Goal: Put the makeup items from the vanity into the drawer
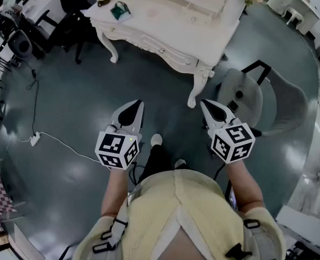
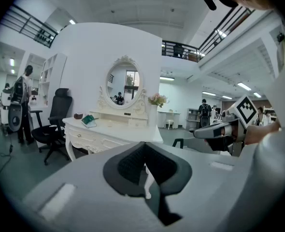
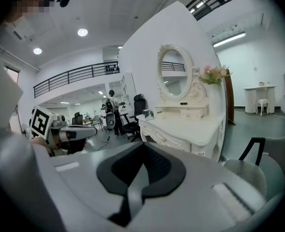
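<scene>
Grippers held out before you, you stand back from the white vanity (image 1: 203,31), not yet within reach of it. Your left gripper (image 1: 132,110) and right gripper (image 1: 215,110) both have their jaws pressed together with nothing between them, probably carried shut because nothing is near enough to pick up. The makeup waits on the vanity top at the upper left of the head view: a green item (image 1: 120,11) and a small dark thing (image 1: 103,2) near it. The drawers (image 1: 149,46) along the front look closed. A grey chair (image 1: 241,88) stands at the right, beside the vanity's leg; a white cable (image 1: 68,147) trails across the dark, glossy floor (image 1: 68,91) of a large open hall.
</scene>
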Tool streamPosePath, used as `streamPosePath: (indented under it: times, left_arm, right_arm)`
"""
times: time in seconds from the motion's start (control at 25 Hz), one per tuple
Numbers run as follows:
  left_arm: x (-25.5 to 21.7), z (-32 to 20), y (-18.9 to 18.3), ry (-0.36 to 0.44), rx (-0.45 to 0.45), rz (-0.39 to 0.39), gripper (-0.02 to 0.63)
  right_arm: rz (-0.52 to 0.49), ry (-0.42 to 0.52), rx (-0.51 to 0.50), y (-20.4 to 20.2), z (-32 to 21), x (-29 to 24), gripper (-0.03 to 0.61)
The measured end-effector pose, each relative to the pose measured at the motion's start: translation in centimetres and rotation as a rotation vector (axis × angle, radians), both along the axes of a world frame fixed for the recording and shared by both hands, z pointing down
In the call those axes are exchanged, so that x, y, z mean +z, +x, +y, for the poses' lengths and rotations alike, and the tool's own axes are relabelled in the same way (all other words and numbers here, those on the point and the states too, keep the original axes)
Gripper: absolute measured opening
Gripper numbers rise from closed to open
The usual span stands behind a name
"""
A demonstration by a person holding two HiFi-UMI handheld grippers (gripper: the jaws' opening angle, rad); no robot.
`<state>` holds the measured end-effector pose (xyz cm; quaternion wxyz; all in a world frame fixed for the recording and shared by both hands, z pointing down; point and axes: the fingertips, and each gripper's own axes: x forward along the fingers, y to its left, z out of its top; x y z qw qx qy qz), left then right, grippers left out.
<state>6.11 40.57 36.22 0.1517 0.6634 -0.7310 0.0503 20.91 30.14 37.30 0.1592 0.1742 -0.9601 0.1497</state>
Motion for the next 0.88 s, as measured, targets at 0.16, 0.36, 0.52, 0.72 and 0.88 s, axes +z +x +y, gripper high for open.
streamPosePath:
  times: [0.16, 0.36, 0.52, 0.72, 0.88]
  left_arm:
    - [0.6, -0.8, -2.1, 0.011, -0.017, 0.052, -0.002]
    - [1.6, -1.8, -4.7, -0.01, -0.015, 0.054, -0.002]
    - [2.3, -2.7, -7.1, -0.008, -0.011, 0.078, -0.002]
    - [3.0, -4.2, -10.8, -0.004, -0.006, 0.076, -0.001]
    - [2.6, -5.7, -13.7, 0.018, 0.013, 0.065, 0.0]
  right_arm:
    - [-0.011, -0.016, 0.007, -1.8, -1.0, 0.3, 0.0]
    - [-0.009, -0.043, 0.005, -4.7, -2.1, 1.1, 0.0]
    - [0.007, -0.055, -0.003, -7.7, -3.2, 2.1, 0.002]
    - [0.021, -0.037, -0.028, -12.5, -4.4, 2.3, 0.002]
    - [0.025, -0.025, -0.048, -16.0, -4.8, 2.1, 0.002]
